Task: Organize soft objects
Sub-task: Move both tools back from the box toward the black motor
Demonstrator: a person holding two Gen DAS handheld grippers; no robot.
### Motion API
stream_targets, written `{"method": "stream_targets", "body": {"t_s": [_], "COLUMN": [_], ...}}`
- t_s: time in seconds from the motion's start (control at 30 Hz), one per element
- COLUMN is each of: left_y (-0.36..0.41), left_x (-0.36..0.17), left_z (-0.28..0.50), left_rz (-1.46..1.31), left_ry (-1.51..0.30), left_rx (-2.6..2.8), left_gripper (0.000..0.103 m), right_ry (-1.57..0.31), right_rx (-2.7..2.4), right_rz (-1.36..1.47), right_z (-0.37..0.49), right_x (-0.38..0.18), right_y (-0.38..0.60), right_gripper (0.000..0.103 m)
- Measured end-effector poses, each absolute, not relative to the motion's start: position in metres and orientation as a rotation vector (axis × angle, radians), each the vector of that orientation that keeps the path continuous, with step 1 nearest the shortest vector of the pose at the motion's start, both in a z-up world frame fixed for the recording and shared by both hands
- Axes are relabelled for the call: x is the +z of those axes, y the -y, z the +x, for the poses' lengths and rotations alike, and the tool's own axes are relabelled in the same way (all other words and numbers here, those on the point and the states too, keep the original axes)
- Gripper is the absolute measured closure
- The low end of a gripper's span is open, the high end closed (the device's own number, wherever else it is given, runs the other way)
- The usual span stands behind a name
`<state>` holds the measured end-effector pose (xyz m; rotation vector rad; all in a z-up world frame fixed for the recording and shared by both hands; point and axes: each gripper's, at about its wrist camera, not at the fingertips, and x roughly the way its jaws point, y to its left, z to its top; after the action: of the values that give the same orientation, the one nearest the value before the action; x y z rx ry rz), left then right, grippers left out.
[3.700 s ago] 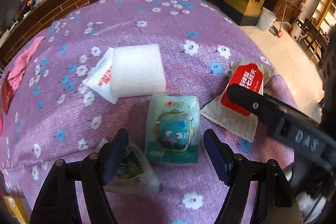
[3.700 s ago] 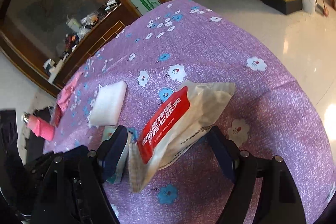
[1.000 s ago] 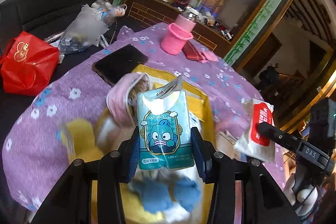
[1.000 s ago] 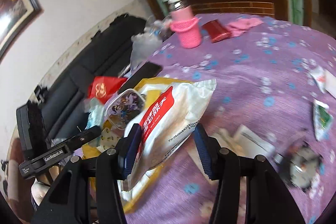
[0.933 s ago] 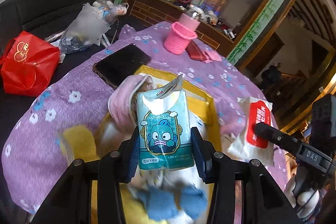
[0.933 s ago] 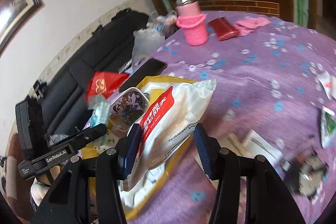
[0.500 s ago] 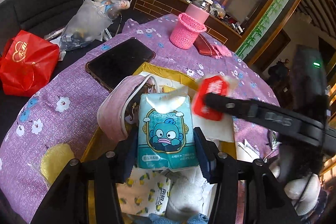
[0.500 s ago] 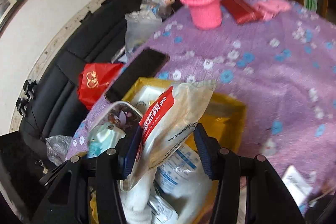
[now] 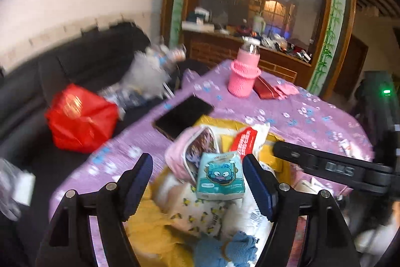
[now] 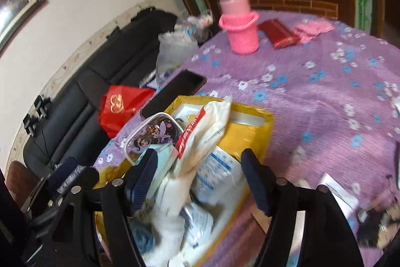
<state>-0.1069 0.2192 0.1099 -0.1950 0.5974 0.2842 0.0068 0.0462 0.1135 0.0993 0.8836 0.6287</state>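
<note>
As both jaws are opening, the left hand-held gripper (image 9: 197,182) frees the tissue pack (image 9: 220,175) and the right hand-held gripper (image 10: 200,178) the wipes pouch (image 10: 205,134) into the yellow box (image 10: 252,131); both look light, squashy, best pinched mid-body.

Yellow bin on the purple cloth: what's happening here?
A person with a gripper in each hand is dropping soft packs into the yellow bin. The left gripper has its jaws opening around the teal tissue pack, which lies on the pile. The right gripper has its jaws opening too; the red-labelled wipes pack rests in the bin, free of the pads.
</note>
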Motion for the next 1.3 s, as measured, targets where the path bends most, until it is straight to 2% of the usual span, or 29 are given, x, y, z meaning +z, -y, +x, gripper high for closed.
{"method": "stream_targets", "body": {"t_s": [0.13,0.57,0.63,0.7,0.8,1.3], "left_y": [-0.197,-0.112,-0.098,-0.086,-0.068,-0.011], "left_x": [0.121,0.131,0.133,0.134,0.135,0.100], "left_z": [-0.125,-0.147,-0.150,-0.152,-0.152,-0.118], "left_rz": [-0.122,0.010,0.035,0.058,0.088,0.134], "left_ry": [-0.553,-0.587,-0.586,-0.589,-0.593,-0.743], "left_rx": [0.279,0.156,0.144,0.129,0.106,-0.015], "left_gripper": [0.023,0.023,0.023,0.023,0.023,0.022], "right_ry": [-0.826,-0.769,-0.743,-0.719,-0.690,-0.649], "right_rx": [0.591,0.450,0.442,0.435,0.423,0.283], "right_rz": [0.140,0.284,0.296,0.308,0.325,0.414], "right_z": [-0.020,-0.071,-0.078,-0.083,-0.088,-0.078], "right_x": [0.120,0.112,0.116,0.119,0.122,0.120], "right_y": [-0.015,0.092,0.104,0.115,0.130,0.203], "right_gripper": [0.027,0.026,0.024,0.018,0.017,0.017]}}
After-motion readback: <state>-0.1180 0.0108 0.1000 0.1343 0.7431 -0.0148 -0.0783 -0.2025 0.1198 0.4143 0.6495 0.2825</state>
